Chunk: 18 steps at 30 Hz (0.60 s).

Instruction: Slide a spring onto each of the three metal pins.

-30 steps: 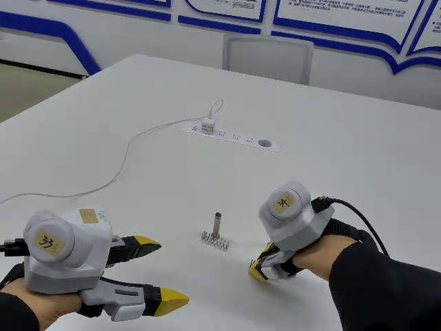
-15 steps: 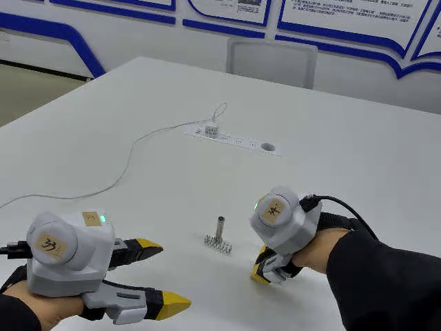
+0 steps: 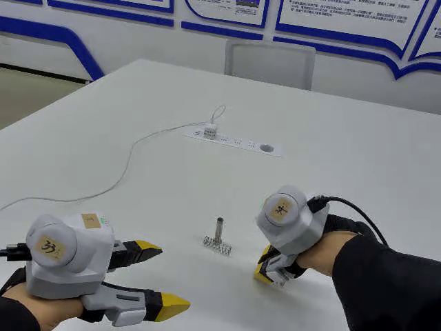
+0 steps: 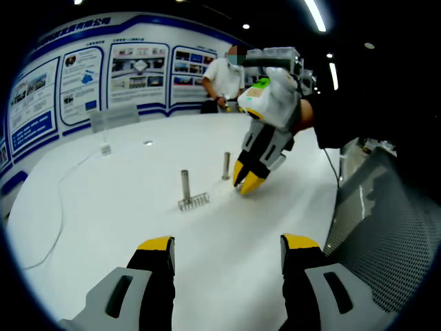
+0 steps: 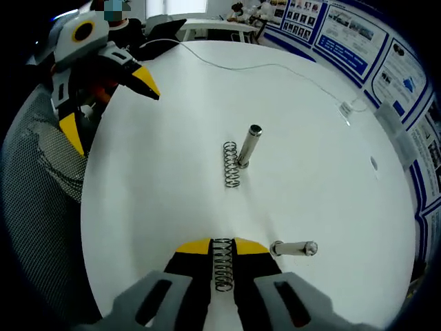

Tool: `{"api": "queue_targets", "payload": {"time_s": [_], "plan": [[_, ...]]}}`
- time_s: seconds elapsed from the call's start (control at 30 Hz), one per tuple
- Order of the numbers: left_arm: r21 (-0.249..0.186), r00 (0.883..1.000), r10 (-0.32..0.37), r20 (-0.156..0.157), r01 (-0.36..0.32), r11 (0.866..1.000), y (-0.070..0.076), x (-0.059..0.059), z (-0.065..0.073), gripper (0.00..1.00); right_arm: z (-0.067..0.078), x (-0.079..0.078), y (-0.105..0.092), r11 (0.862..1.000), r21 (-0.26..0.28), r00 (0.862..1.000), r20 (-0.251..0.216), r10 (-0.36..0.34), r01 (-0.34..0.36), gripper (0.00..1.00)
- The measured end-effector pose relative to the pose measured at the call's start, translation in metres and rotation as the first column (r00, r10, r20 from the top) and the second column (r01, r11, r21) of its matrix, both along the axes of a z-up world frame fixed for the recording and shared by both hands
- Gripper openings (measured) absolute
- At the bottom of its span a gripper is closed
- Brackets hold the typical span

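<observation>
A metal pin stands upright mid-table with a loose spring lying at its foot. They are also the pin and spring in the right gripper view. My right gripper is shut on a second spring, tips down near the table, just right of the pin. A second pin stands close beside its tips, and shows as the far pin in the left gripper view. My left gripper is open at the near left, nothing between its fingers.
A flush socket panel with a small white plug and a long white cable lies farther back. A grey chair stands at the far table edge. A mesh chair is beside me, and a person stands beyond the table.
The right gripper has rocked slightly in place, still holding its spring near the table. The pin, the loose spring and the left gripper have stayed put.
</observation>
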<state>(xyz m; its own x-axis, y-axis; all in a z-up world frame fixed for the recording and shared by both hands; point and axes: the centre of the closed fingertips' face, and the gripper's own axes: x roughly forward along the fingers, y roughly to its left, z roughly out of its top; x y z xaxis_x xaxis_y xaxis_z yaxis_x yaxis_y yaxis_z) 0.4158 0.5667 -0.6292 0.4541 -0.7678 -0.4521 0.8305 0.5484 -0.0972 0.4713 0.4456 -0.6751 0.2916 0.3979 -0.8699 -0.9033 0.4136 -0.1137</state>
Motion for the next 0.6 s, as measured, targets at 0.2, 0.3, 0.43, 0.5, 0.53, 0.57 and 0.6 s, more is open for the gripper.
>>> {"api": "queue_targets", "payload": {"time_s": [0.2,0.3,0.43,0.5,0.53,0.57,0.6], "plan": [[0.003,1.000,-0.003,0.000,0.003,1.000,-0.001,0.000,0.000,0.63,0.015,-0.002,-0.006,0.994,0.083,0.997,0.031,-0.067,0.064,0.12],[0.005,1.000,-0.006,0.001,0.006,1.000,-0.001,-0.001,0.000,0.63,0.017,-0.003,-0.011,0.991,0.103,0.995,0.040,-0.090,0.086,0.12],[0.008,1.000,-0.007,0.001,0.007,1.000,-0.001,-0.001,-0.001,0.63,0.019,-0.004,-0.017,0.983,0.139,0.991,0.041,-0.128,0.122,0.12],[0.009,1.000,-0.008,0.001,0.007,1.000,-0.001,-0.001,-0.001,0.63,0.021,-0.005,-0.019,0.979,0.154,0.989,0.040,-0.143,0.135,0.12],[0.010,1.000,-0.009,0.001,0.008,1.000,-0.001,-0.001,-0.001,0.63,0.022,-0.005,-0.021,0.975,0.168,0.986,0.043,-0.158,0.149,0.12],[0.011,1.000,-0.009,0.001,0.009,1.000,-0.001,-0.001,-0.001,0.63,0.023,-0.005,-0.023,0.971,0.178,0.985,0.045,-0.167,0.157,0.12],[0.012,1.000,-0.010,0.001,0.010,1.000,-0.001,-0.002,-0.001,0.63,0.024,-0.005,-0.025,0.966,0.194,0.983,0.043,-0.181,0.170,0.12]]}}
